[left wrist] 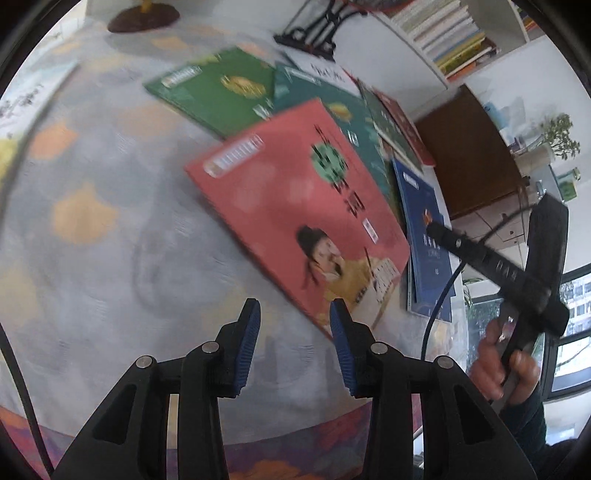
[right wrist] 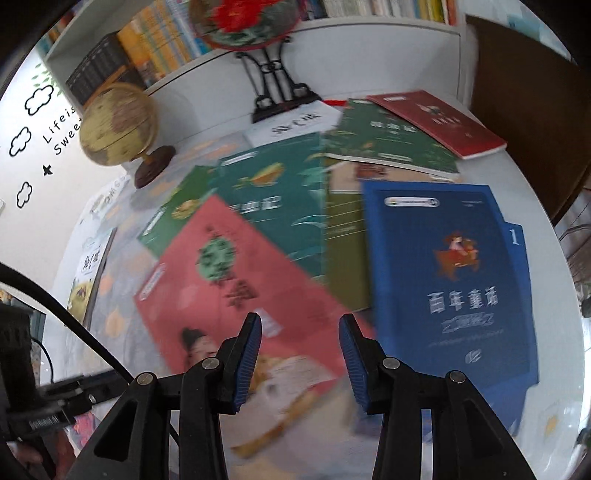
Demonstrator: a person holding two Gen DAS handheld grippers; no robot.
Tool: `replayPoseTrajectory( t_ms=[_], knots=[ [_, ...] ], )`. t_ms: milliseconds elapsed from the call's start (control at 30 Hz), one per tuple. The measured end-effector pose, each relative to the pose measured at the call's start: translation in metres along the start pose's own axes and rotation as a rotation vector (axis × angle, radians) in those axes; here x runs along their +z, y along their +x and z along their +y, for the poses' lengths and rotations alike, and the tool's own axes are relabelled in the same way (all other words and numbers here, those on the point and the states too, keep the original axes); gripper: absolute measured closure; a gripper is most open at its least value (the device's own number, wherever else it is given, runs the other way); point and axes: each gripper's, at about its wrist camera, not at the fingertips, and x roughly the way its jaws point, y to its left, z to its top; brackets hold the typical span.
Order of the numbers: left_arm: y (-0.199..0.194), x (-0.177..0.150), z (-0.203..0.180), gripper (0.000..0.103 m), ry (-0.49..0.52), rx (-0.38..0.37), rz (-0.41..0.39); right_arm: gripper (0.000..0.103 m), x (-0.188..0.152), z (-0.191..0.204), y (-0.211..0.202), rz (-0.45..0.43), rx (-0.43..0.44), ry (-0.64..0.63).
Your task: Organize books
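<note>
Several thin books lie spread and overlapping on a round table. A pink book (left wrist: pixel 295 206) (right wrist: pixel 229 295) with a drawn figure lies nearest, on top of a teal book (right wrist: pixel 280 206) and a green book (left wrist: pixel 221 92). To its right is a blue book (right wrist: pixel 443 273) (left wrist: pixel 424 221). Farther back lie a dark green book (right wrist: pixel 388 140) and a red book (right wrist: pixel 436 118). My left gripper (left wrist: pixel 295 332) hangs open over the cloth by the pink book's near corner. Over the pink book's lower part, my right gripper (right wrist: pixel 300 325) is open and holds nothing.
A globe (right wrist: pixel 118 125) and a black ornament stand (right wrist: pixel 273 85) occupy the table's far side. White shelves full of books (left wrist: pixel 443 33) stand behind. A brown cabinet (left wrist: pixel 469 155) is at the right. A hand (left wrist: pixel 506 362) holds the right tool. Another book (right wrist: pixel 88 273) lies at the left edge.
</note>
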Motion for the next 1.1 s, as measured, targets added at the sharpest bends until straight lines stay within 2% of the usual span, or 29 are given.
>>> replayPoseTrajectory(
  t_ms=[200,367,567,733,833,900,967,1067,1100],
  knots=[
    [0.027,-0.01,-0.016,0.067,-0.032,-0.013,0.017,0.061,0.014,-0.02,0.029,0.089,0.076,-0.044],
    [0.039,-0.014,-0.019,0.067,-0.057,-0.006,0.018,0.061,0.013,-0.014,0.049,0.143,0.092,-0.117],
    [0.045,-0.018,-0.016,0.067,-0.098,0.012,0.007,0.06,0.016,-0.004,0.059,0.164,0.055,-0.197],
    [0.034,-0.019,0.002,0.067,-0.142,0.037,-0.027,0.06,0.001,-0.002,0.051,0.207,0.11,-0.21],
    [0.02,-0.019,0.021,0.067,-0.174,0.069,-0.059,0.06,-0.022,0.003,0.048,0.262,0.188,-0.198],
    [0.013,-0.02,0.032,0.067,-0.196,0.07,-0.067,0.066,-0.039,0.014,0.047,0.293,0.231,-0.227],
    [0.01,-0.021,0.04,0.067,-0.217,0.048,-0.065,0.069,-0.054,0.022,0.046,0.295,0.231,-0.261],
    [0.008,-0.025,0.038,0.067,-0.193,0.069,-0.058,0.079,-0.057,0.023,0.043,0.247,0.193,-0.262],
    [0.009,-0.028,0.035,0.067,-0.182,0.078,-0.056,0.079,-0.055,0.022,0.042,0.224,0.186,-0.252]
  ],
)
